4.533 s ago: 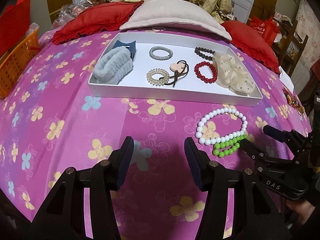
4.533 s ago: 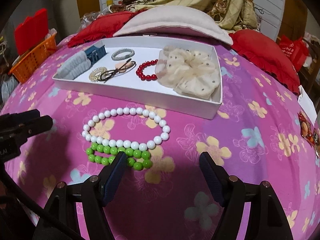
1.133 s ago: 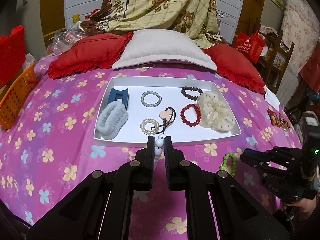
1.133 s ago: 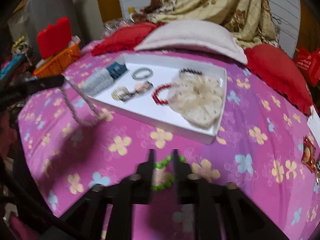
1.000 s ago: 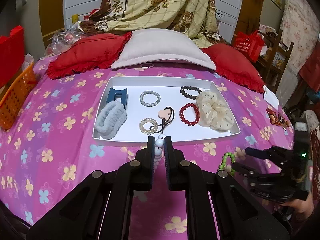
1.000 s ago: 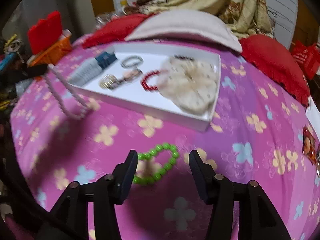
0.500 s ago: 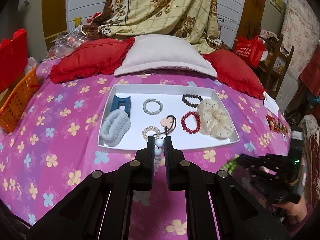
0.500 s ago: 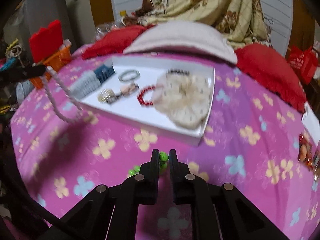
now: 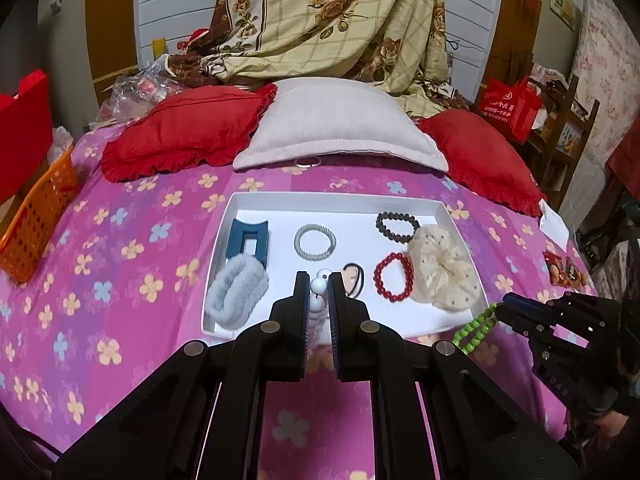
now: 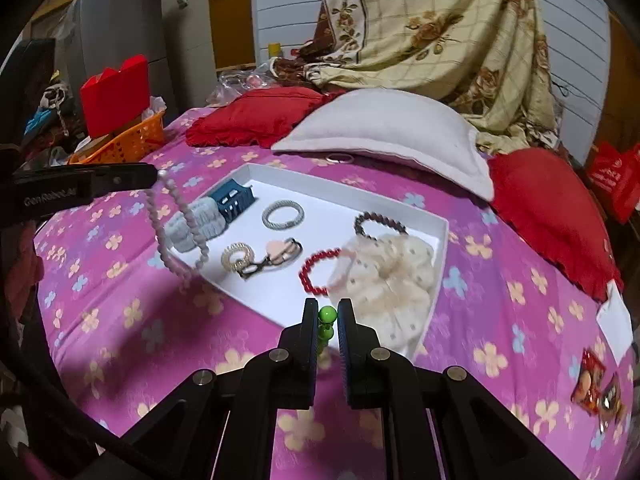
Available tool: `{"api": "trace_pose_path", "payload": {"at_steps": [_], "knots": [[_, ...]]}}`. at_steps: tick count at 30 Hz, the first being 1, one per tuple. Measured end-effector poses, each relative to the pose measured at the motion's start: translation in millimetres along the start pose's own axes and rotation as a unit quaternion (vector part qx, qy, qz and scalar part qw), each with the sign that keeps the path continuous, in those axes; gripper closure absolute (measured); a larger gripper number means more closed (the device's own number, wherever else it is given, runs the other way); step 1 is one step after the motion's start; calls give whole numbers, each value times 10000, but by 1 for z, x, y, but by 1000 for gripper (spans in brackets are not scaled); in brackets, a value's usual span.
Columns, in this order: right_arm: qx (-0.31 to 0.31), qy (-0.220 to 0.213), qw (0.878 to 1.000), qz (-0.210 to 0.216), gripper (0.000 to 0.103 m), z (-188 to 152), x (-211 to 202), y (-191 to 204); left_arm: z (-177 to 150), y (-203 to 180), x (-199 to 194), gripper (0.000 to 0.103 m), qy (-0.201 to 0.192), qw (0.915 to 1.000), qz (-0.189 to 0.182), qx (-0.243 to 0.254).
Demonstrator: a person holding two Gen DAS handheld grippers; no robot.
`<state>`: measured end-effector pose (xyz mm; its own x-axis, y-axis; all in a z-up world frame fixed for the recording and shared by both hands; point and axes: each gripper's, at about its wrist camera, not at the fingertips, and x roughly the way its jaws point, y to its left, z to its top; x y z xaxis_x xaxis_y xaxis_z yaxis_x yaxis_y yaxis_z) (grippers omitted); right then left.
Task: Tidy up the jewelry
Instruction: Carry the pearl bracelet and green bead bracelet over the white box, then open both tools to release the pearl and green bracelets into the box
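The left gripper (image 9: 319, 288) is clamped on a white bead bracelet (image 9: 319, 286), a bead showing between its fingertips; from the right wrist view the same bracelet (image 10: 180, 226) hangs as a loose loop in the air, over the near left corner of the white tray (image 10: 440, 248). The right gripper (image 10: 328, 314) is pinched on a green bead bracelet (image 10: 328, 314), whose strand dangles from its tip above the bedspread, just off the tray's near right corner in the left wrist view (image 9: 474, 328). Inside the tray lie a grey fuzzy scrunchie (image 9: 236, 296) with a blue hair claw (image 9: 247, 240) just behind it, a silver-grey hair tie (image 9: 315, 241), a clear spiral hair tie (image 10: 237, 257), a black hair tie with a pink charm (image 10: 280, 252), a red bead bracelet (image 9: 393, 282), a dark brown bead bracelet (image 9: 397, 227) and a cream dotted scrunchie (image 9: 442, 280) touching the brown beads. The tray sits on a pink flowered bedspread (image 9: 132, 280), with two red cushions (image 9: 188, 130) and a pale pillow (image 9: 340, 128) behind it and an orange basket (image 9: 36, 216) at the left edge.
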<state>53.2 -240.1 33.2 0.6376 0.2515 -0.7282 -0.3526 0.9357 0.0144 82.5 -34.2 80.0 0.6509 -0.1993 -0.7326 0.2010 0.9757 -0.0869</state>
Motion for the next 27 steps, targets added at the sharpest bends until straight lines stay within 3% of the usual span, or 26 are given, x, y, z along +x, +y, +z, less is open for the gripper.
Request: {"api": "trace_pose_path", "payload": {"at_steps": [18,27], "knots": [[-4,133,9999,42,94,62,59,-9,36,-30,63,95,113,9993,25,353],[81,265,9992,300,94,89,102,-8,39,-8,102,95,318,9992,159,164]]}}
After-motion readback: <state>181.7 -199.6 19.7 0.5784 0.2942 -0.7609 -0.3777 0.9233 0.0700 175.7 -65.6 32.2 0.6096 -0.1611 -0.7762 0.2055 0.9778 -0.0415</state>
